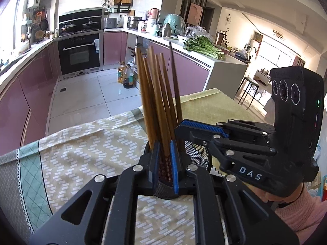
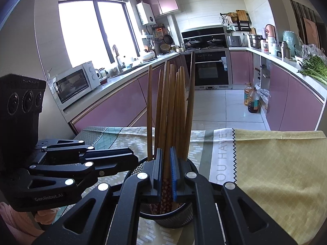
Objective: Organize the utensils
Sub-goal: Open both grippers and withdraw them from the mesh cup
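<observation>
Black linkage arms frame the left gripper [image 1: 163, 161], its blue ribbed pads clamped on patterned chopstick ends. Slim brown wooden chopsticks [image 2: 173, 110] stand fanned in a round black mesh holder [image 2: 173, 220] on the patterned tablecloth [image 1: 85, 153]. Right gripper [image 2: 166, 175] likewise pinches chopsticks over the holder.

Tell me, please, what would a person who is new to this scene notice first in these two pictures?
The eye goes first to the bundle of wooden chopsticks standing upright in a black mesh holder on the patterned tablecloth, at the centre of both views. Both grippers close on them: the left gripper and the right gripper each clamp chopsticks just above the holder's rim. Behind lies a kitchen with pink cabinets.
</observation>
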Tool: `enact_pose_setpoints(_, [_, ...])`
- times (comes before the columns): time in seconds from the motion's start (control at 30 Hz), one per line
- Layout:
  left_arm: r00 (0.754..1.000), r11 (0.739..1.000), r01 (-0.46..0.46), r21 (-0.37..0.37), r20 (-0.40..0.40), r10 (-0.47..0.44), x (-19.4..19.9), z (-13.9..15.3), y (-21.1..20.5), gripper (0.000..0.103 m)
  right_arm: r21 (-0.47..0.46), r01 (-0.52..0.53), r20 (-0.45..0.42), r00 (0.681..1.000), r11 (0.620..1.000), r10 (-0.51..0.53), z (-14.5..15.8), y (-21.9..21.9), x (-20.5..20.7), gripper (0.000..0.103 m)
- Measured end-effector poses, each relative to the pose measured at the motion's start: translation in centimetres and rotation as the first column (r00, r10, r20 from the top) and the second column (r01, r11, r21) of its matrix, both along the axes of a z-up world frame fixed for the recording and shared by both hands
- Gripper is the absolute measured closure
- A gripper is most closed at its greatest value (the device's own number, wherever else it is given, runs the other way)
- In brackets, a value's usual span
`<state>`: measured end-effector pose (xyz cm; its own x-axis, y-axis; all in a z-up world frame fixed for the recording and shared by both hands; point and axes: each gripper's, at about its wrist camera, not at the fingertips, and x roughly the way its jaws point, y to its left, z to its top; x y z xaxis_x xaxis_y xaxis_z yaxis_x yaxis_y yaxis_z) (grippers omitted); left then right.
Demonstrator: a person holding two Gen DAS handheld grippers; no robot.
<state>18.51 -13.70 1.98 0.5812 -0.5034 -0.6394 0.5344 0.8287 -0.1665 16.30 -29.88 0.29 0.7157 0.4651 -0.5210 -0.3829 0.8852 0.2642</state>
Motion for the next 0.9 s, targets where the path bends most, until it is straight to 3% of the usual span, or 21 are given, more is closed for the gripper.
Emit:
enact_pose_setpoints(0.17, [0.998,0.998,-0.048,-0.027,0.045,0.049,-1.3,-0.2,1.6,0.073,0.008,-0.01,0.017,1.0,1.0,0.01,0.2,0.0,-1.5,0.089])
enact_pose_setpoints(0.2, [0.996,0.998,-0.058,-0.037,0.06,0.06,-1.6,-0.2,2.1,0.071,0.004,-0.008,0.025,1.0,1.0,0.008,0.3,0.1,-1.8,0.081])
enact_pose_setpoints(0.27, [0.991,0.995,-0.088,-0.046,0.098,0.092,-2.6,0.0,2.9,0.053,-0.01,-0.007,0.053,0.999,1.0,0.007,0.5,0.4,-2.8,0.069])
enact_pose_setpoints(0.33, [0.976,0.988,-0.143,-0.049,0.16,0.149,-3.8,0.4,3.9,0.04,-0.016,0.001,0.08,0.997,1.0,0.0,0.6,0.7,-3.7,0.048])
enact_pose_setpoints(0.37, [0.97,0.986,-0.161,-0.052,0.177,0.167,-4.2,0.5,4.3,0.028,-0.02,0.01,0.098,0.995,1.0,-0.008,0.7,0.8,-4.3,0.045])
enact_pose_setpoints(0.5, [0.93,0.965,-0.255,-0.065,0.255,0.263,-6.3,0.7,6.2,0.01,-0.019,0.055,0.144,0.988,0.998,-0.051,0.7,0.9,-5.7,0.02])
enact_pose_setpoints(0.53, [0.912,0.955,-0.289,-0.07,0.283,0.297,-6.9,0.6,6.7,0.005,-0.024,0.064,0.157,0.986,0.998,-0.06,0.6,1.0,-6.0,0.018])
enact_pose_setpoints(0.57, [0.901,0.948,-0.308,-0.074,0.296,0.316,-7.4,0.6,7.0,0.006,-0.034,0.072,0.168,0.984,0.997,-0.065,0.6,1.1,-6.4,0.018])
enact_pose_setpoints(0.63, [0.889,0.941,-0.33,-0.072,0.311,0.335,-8.3,0.6,7.4,0.006,-0.057,0.101,0.201,0.976,0.993,-0.087,0.5,1.4,-7.2,0.007])
enact_pose_setpoints(0.9, [0.817,0.899,-0.425,-0.102,0.385,0.43,-11.6,0.8,9.6,0.006,-0.047,0.177,0.3,0.941,0.983,-0.155,0.5,1.8,-10.3,0.007])
